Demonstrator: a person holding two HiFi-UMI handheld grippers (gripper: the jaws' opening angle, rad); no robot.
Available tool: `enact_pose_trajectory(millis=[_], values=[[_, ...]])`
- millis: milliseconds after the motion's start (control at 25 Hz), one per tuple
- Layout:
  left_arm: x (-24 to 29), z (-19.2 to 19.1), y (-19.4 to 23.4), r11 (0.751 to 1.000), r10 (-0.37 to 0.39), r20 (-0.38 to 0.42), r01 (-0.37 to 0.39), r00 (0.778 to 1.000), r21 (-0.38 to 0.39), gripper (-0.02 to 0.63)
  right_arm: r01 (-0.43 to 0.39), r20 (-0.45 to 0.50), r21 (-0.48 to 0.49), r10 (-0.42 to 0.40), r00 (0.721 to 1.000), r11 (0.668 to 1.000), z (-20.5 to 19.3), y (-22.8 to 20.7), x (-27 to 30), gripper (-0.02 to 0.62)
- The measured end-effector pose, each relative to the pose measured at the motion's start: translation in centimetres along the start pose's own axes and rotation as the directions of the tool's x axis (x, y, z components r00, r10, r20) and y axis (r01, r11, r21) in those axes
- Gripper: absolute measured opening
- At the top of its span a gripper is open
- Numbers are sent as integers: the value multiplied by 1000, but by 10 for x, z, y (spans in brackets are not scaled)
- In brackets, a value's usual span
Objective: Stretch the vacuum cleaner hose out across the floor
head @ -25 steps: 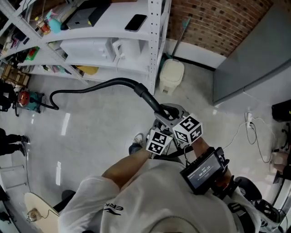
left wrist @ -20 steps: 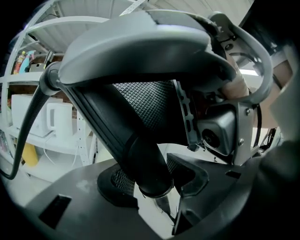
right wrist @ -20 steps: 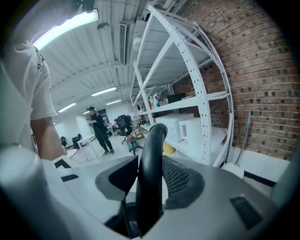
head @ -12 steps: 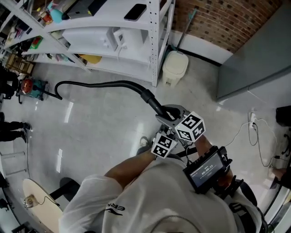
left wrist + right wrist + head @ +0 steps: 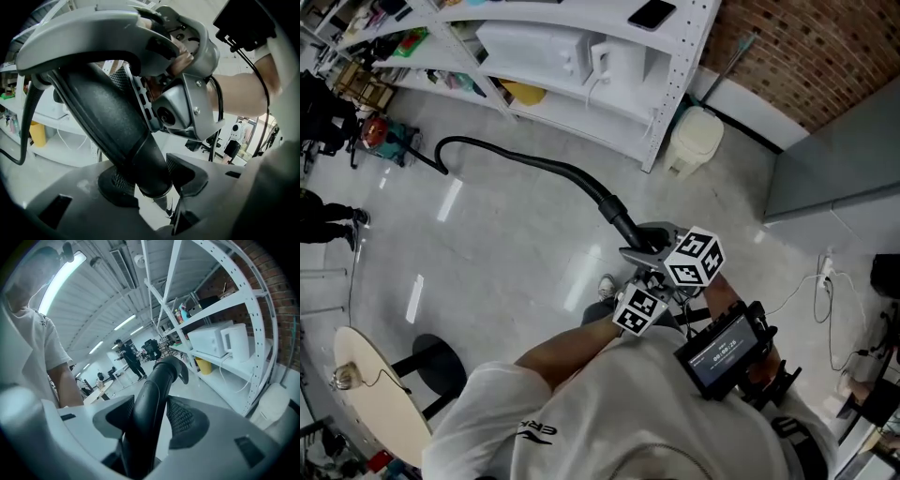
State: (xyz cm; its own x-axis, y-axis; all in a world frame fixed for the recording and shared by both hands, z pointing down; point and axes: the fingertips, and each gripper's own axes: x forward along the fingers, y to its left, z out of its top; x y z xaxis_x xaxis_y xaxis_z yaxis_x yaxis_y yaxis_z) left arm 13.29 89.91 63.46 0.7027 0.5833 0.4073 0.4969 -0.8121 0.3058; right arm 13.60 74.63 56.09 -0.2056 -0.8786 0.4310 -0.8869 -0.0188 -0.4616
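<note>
The black vacuum hose (image 5: 534, 167) runs over the floor from a red and teal vacuum body (image 5: 380, 136) at the far left to its rigid end (image 5: 619, 220), which is raised in front of me. My left gripper (image 5: 643, 279) is shut on that rigid end, and its pads (image 5: 117, 183) touch the tube (image 5: 112, 126) on both sides. Higher up the tube (image 5: 150, 399), my right gripper (image 5: 651, 246) has its jaws opening. The tube is still between the right pads (image 5: 180, 416), which lie close along it.
A white shelving rack (image 5: 675, 94) holding a microwave (image 5: 211, 341) stands behind the hose, with a cream bin (image 5: 698, 141) at its foot. A black stool (image 5: 431, 366) and a round table (image 5: 380, 412) are at the lower left. White cables (image 5: 825, 309) lie at the right.
The hose's hump has flattened and it lies straighter and longer toward the vacuum. Both grippers stayed at the rigid end, and the view has shifted back from the shelves.
</note>
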Motion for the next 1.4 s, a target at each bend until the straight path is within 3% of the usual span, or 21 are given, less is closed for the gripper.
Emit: enact_pose_trajectory(millis=[240, 400, 600, 760, 960, 1080, 1200, 1400], values=[[-37, -11, 16, 1000, 24, 13, -24, 1000, 14, 179, -52, -37, -3, 52, 998, 999, 5, 28, 34, 195], [-50, -23, 21, 1000, 11, 5, -11, 1000, 12, 179, -99, -114, -51, 93, 989, 994, -1, 48, 52, 193], [-62, -50, 24, 999, -30, -40, 30, 999, 10, 181, -178, -257, -127, 141, 956, 976, -23, 69, 66, 178], [-72, -65, 27, 999, -29, -67, 28, 997, -24, 183, -241, -329, -131, 187, 926, 962, -44, 72, 60, 169], [-104, -74, 29, 1000, 19, -7, -19, 1000, 0, 183, -295, -364, -120, 235, 901, 948, -72, 73, 57, 166], [-129, -70, 31, 995, 93, 71, -90, 993, -48, 183, -322, -362, -104, 266, 894, 941, -80, 70, 51, 166], [-145, -50, 43, 966, 225, 171, -197, 959, -166, 183, -355, -335, -84, 309, 890, 931, -79, 60, 37, 166], [-170, -22, 57, 862, 468, 287, -361, 836, -356, 183, -448, -352, -88, 393, 849, 889, -79, 53, 18, 166]])
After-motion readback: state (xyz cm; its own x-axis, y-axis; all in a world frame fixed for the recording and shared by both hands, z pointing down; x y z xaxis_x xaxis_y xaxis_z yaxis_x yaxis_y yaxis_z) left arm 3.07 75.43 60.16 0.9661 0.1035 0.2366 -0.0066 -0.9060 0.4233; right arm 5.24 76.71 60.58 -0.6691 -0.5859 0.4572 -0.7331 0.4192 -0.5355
